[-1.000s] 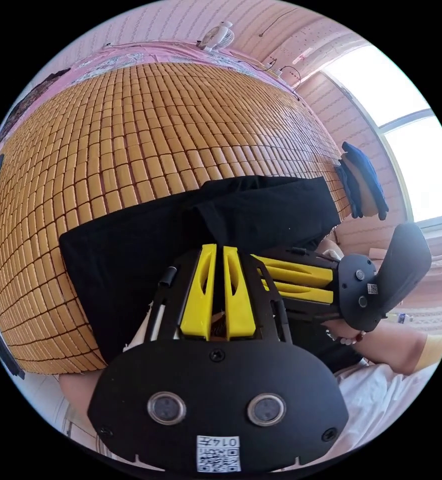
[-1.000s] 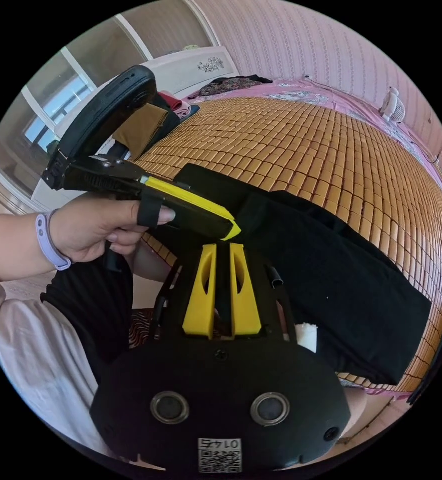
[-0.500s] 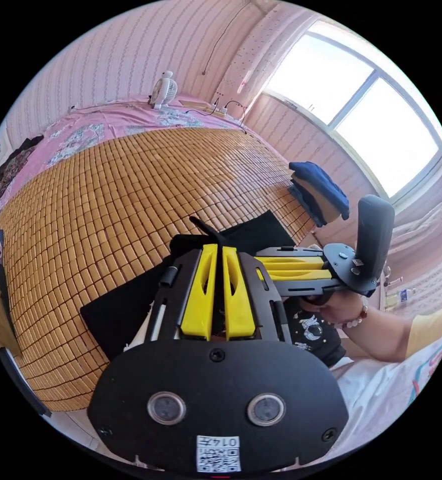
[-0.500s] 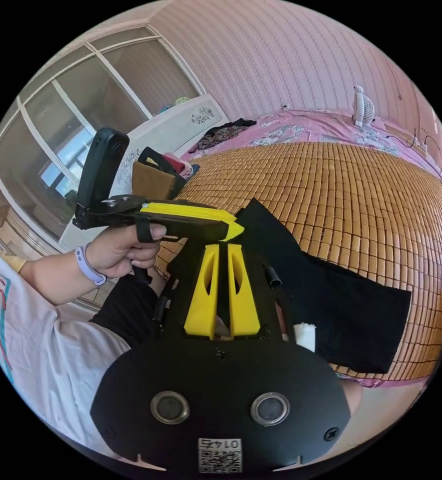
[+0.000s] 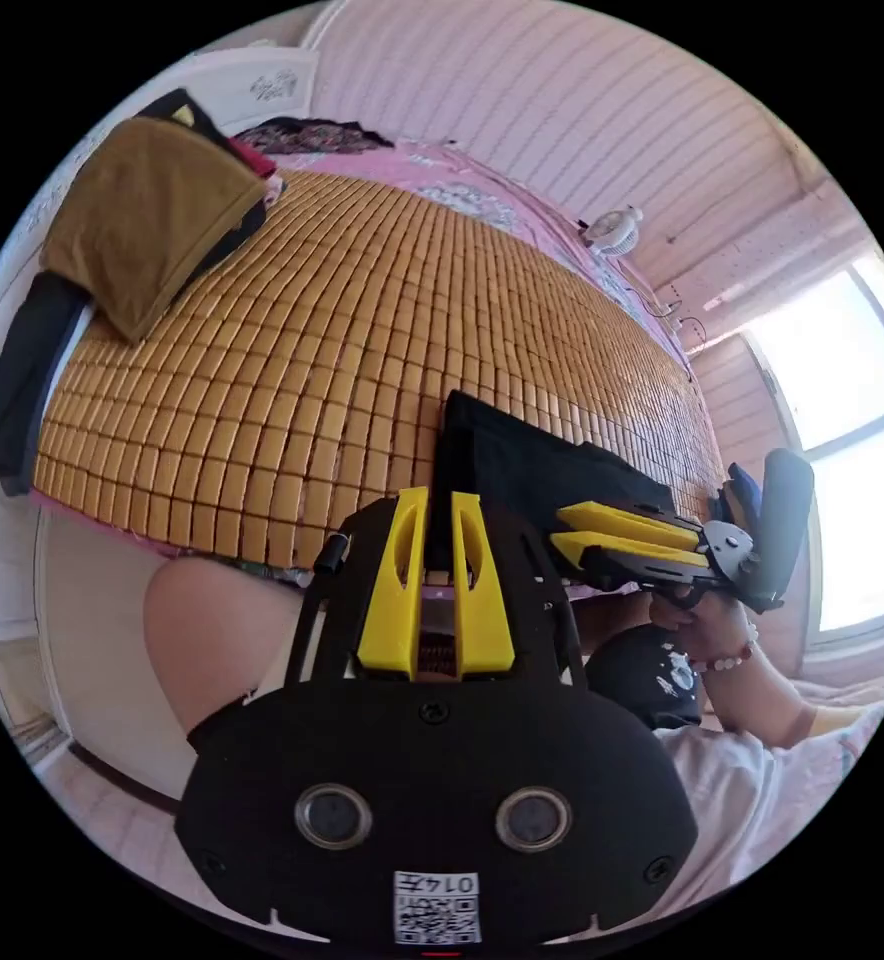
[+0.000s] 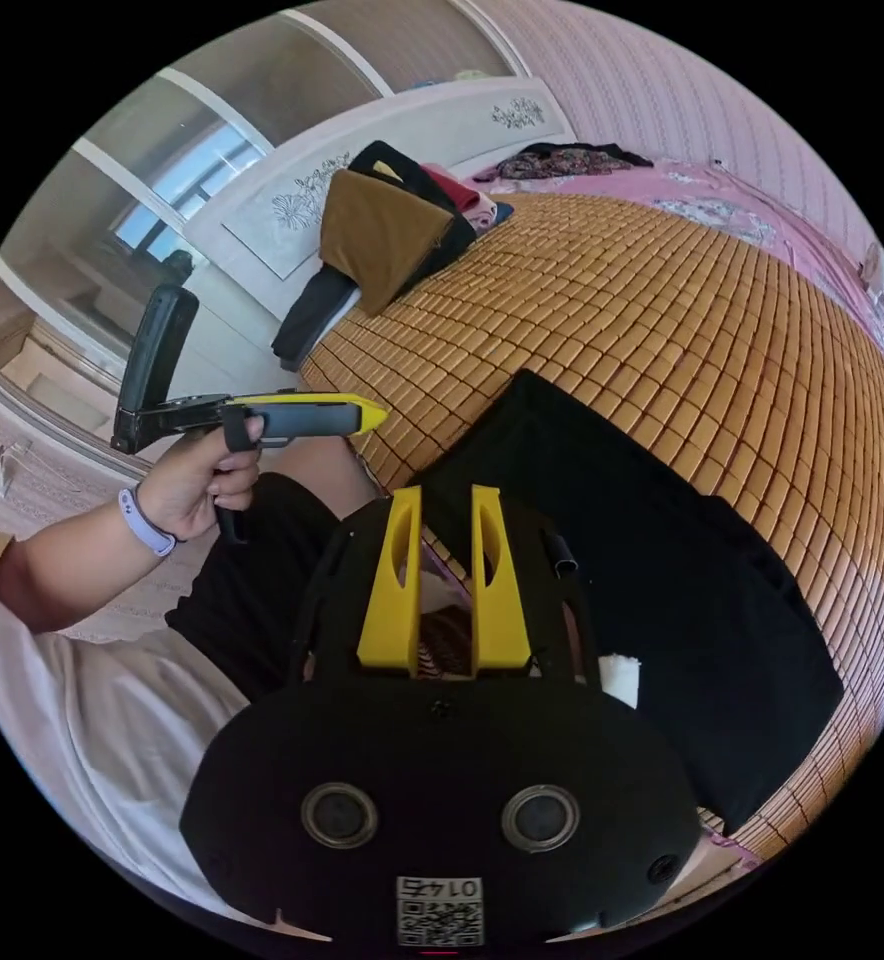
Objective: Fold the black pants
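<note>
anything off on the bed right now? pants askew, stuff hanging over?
Nothing damaged or spilled. The black pants lie folded on the bamboo mat, one end reaching the mat's near edge. The clothes pile at the far corner hangs partly over the mat's side.

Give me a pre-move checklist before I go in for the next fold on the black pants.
1. Left hand-held gripper free of cloth: ok, jaws apart with nothing between them.
2. Right hand-held gripper free of cloth: ok, jaws apart, empty.
3. Black pants resting on the bamboo mat: ok, lying flat near the bed's edge.
4. Fold tidy: cannot tell, a raised layer shows across the middle.
5. Mat beyond the pants free for folding: ok, bare slats there.
6. Pile of folded clothes away from the pants: ok, it sits apart at the mat's corner.
</note>
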`<action>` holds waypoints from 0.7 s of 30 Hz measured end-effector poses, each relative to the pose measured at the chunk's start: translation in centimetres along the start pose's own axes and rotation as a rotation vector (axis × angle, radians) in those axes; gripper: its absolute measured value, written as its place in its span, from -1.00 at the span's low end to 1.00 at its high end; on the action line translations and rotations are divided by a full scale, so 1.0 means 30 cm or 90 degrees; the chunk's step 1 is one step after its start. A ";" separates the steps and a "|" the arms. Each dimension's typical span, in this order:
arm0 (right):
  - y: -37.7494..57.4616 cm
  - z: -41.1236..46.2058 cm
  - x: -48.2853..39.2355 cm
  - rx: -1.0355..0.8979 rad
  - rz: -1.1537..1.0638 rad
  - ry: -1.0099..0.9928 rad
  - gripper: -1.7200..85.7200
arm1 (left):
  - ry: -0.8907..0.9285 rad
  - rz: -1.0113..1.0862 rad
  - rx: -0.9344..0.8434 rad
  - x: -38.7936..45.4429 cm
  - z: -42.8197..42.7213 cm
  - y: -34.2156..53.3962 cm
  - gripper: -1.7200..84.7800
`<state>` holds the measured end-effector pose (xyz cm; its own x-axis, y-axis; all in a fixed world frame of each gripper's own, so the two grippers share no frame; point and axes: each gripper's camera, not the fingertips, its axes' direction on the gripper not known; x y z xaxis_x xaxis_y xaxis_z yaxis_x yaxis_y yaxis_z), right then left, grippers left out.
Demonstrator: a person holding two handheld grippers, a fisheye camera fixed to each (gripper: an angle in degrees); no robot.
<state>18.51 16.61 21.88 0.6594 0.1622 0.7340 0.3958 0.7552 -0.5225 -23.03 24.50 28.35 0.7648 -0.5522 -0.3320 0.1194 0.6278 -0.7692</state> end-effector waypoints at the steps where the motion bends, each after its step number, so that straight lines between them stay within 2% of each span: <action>1: 0.015 -0.015 0.004 0.011 -0.002 -0.009 -0.78 | 0.002 0.002 0.005 -0.012 -0.003 0.013 -0.85; 4: 0.099 -0.095 0.051 0.038 0.008 0.002 -0.78 | -0.019 0.037 -0.009 0.011 0.015 0.006 -0.86; 9: 0.232 -0.188 0.189 0.049 0.130 0.032 -0.80 | -0.002 0.081 -0.040 0.109 0.098 -0.062 -0.81; 14: 0.256 -0.185 0.205 0.054 0.174 0.008 -0.80 | -0.086 0.119 -0.108 0.184 0.219 -0.112 -0.78; 21: 0.226 -0.206 0.184 0.067 0.176 0.006 -0.81 | -0.131 0.218 -0.069 0.307 0.147 -0.107 -0.93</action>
<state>28.78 18.72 19.70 0.7389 0.3662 0.5655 0.1321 0.7443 -0.6546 -13.59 19.83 30.17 0.8611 -0.1934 -0.4701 -0.2220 0.6889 -0.6901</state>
